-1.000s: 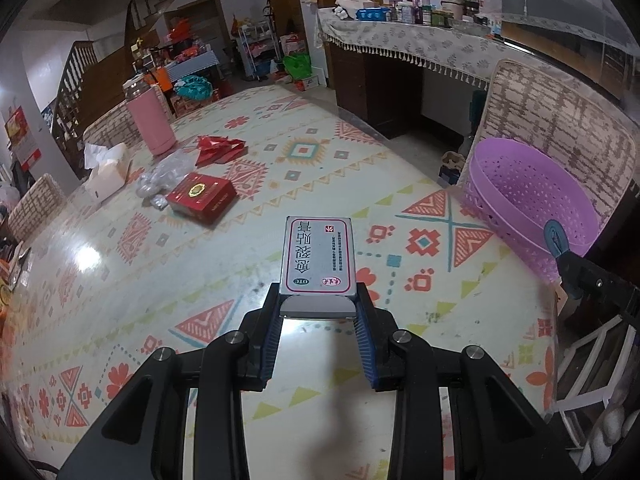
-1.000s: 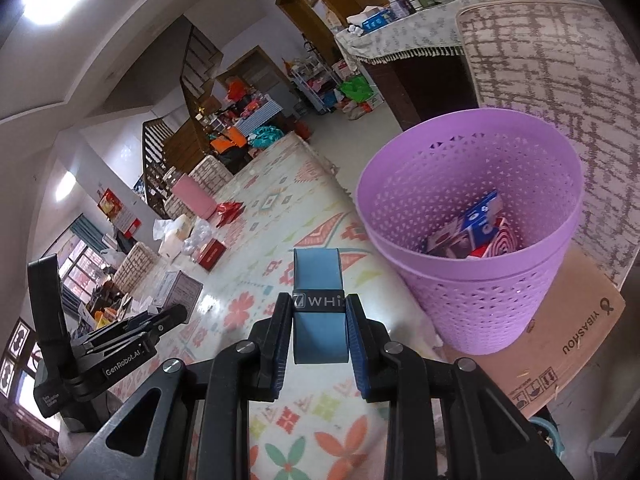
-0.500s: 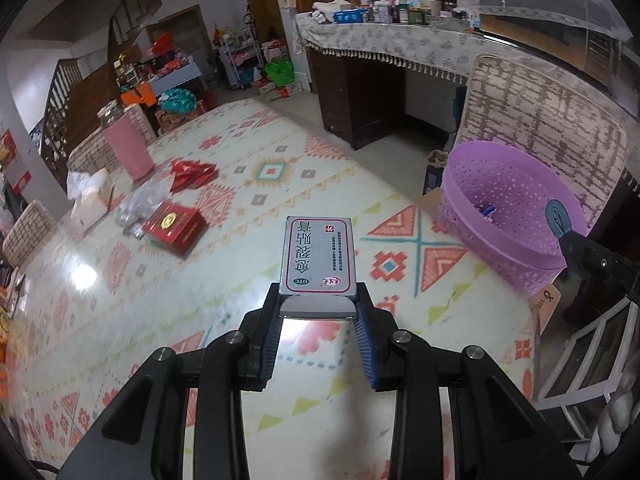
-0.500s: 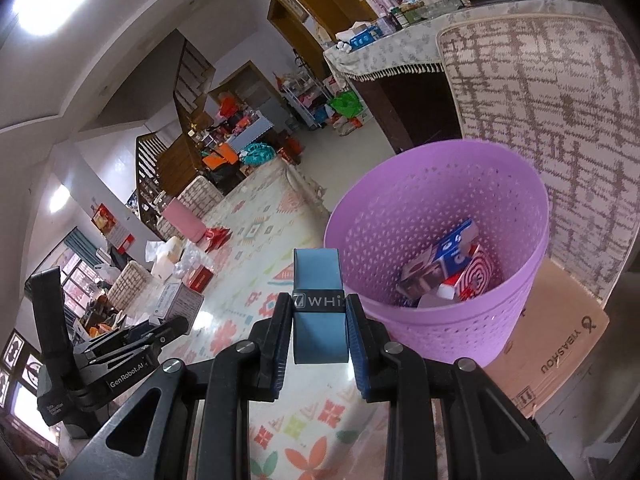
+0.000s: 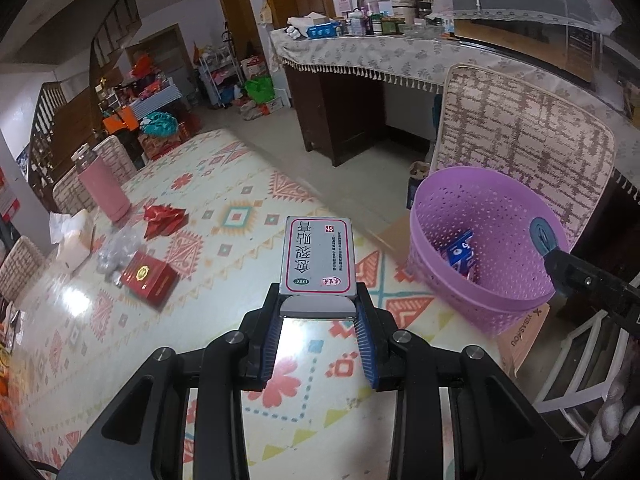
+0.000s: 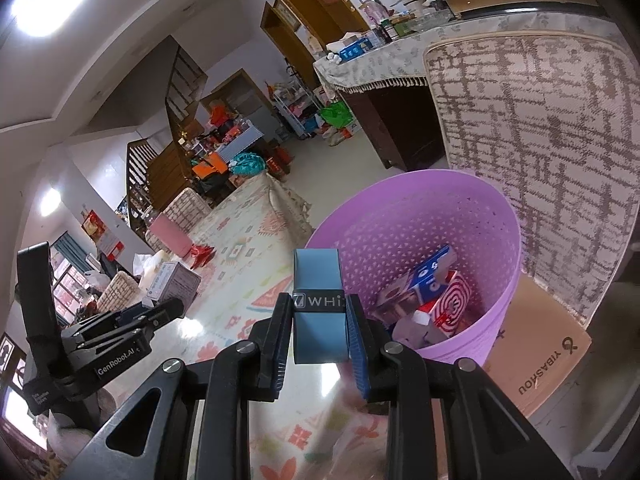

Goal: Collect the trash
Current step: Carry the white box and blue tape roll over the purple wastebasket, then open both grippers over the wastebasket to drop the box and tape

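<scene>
Left wrist: left gripper (image 5: 318, 314) clamps grey medicine box (image 5: 318, 258)

Left gripper (image 5: 318, 316): matte black frame, two angular arms with triangular cut-outs. Four round silver screw heads across the linkage. Fingers (image 5: 270, 334) lined with blue ribbed pads. Seen side-on from the right wrist view: black body, white "GenRobot.AI" lettering on one arm, a tall black block at the rear carrying small white print, too small to read.

Right gripper (image 6: 319, 330): same pattern. Black frame, triangular cut-outs, four silver screw heads, blue ribbed pads on the fingers (image 6: 359, 354). Its tip shows at the edge of the left wrist view as a black arm with one small screw.

No sleeve or hand visible.
</scene>
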Demonstrator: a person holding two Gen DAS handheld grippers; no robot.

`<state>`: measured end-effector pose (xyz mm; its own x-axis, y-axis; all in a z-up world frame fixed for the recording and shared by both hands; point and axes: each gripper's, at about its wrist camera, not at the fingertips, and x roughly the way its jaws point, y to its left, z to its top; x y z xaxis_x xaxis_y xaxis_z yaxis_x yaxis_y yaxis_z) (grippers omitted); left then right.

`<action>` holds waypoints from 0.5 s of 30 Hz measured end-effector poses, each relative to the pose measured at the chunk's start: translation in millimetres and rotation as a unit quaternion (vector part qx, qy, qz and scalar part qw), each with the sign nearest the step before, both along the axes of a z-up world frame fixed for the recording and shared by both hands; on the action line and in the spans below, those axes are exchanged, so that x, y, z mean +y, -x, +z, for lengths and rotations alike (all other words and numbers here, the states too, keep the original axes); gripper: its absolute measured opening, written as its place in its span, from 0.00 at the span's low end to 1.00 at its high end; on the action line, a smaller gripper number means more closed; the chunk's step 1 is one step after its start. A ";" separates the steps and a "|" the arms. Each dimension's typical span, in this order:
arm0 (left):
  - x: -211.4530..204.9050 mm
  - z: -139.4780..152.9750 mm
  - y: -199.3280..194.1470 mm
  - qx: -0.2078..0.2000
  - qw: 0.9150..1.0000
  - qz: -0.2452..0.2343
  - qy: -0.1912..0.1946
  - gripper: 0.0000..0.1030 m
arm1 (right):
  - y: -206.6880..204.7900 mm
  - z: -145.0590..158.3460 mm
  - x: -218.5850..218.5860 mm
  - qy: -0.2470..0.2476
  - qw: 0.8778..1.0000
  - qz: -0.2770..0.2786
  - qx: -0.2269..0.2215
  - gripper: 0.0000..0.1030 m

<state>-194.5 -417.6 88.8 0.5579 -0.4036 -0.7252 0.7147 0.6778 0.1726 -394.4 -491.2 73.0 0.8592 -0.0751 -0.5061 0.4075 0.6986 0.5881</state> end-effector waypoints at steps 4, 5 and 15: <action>-10.0 -1.0 -0.9 0.007 1.000 -0.009 -0.001 0.32 | -1.1 -2.8 -8.8 -0.003 1.000 -0.006 0.002 0.29; -13.7 -1.0 -1.8 0.010 1.000 -0.012 -0.001 0.32 | -1.6 -3.2 -11.0 -0.004 1.000 -0.008 0.003 0.29; -75.4 9.5 -12.4 0.062 0.996 -0.061 0.018 0.32 | -2.7 -3.2 -35.5 0.005 0.999 -0.032 0.011 0.29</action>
<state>-182.1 -493.0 98.4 0.4091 -0.4901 -0.7697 0.8070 0.5880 0.0545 -391.7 -526.7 69.8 0.8406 -0.1360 -0.5244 0.4654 0.6767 0.5706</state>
